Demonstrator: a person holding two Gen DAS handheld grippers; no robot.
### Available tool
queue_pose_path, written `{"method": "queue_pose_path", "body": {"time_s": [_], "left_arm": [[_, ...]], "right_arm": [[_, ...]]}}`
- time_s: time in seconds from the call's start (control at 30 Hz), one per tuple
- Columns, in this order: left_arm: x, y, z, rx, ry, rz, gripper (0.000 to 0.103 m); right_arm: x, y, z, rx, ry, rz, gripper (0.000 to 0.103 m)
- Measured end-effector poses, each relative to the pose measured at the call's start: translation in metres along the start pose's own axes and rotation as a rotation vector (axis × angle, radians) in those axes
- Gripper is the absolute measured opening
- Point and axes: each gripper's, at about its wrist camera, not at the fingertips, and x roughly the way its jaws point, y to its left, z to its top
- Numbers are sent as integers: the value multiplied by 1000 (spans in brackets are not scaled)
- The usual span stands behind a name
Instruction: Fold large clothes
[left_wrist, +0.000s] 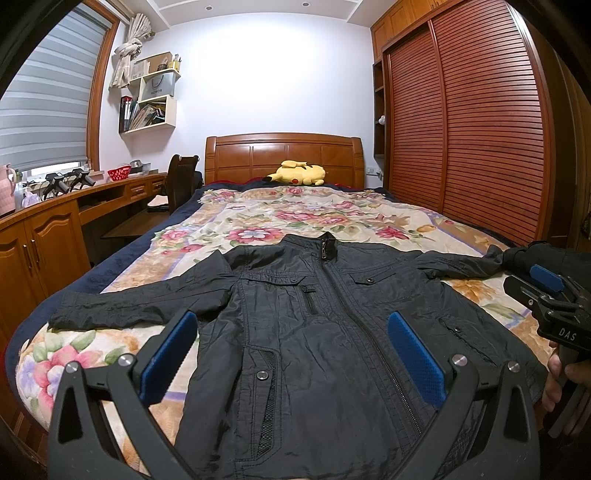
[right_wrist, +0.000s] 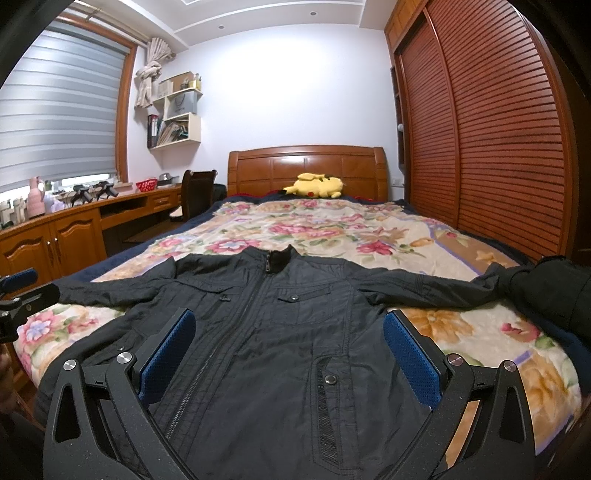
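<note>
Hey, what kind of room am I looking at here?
A bedroom in a home, most likely: a bed with a wooden headboard, a louvered sliding-door wardrobe, and a built-in wooden desk under the window.

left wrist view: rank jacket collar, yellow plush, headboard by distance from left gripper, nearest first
From the left gripper:
1. Jacket collar, ahead on the bed, just past the chest pockets.
2. Yellow plush, at the far end of the bed.
3. Headboard, right behind the plush, against the wall.

Bare floral blanket (right_wrist: 332, 225) beyond the jacket (right_wrist: 280, 332); plush toy (right_wrist: 317, 186) far off by the headboard (right_wrist: 306, 166).
</note>
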Motion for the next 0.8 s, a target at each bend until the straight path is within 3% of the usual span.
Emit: {"method": "queue_pose_path", "body": {"time_s": [0.8], "left_arm": [[1, 0, 0, 3, 7, 0, 103]], "right_arm": [[-1, 0, 0, 1, 3, 2, 103]]}}
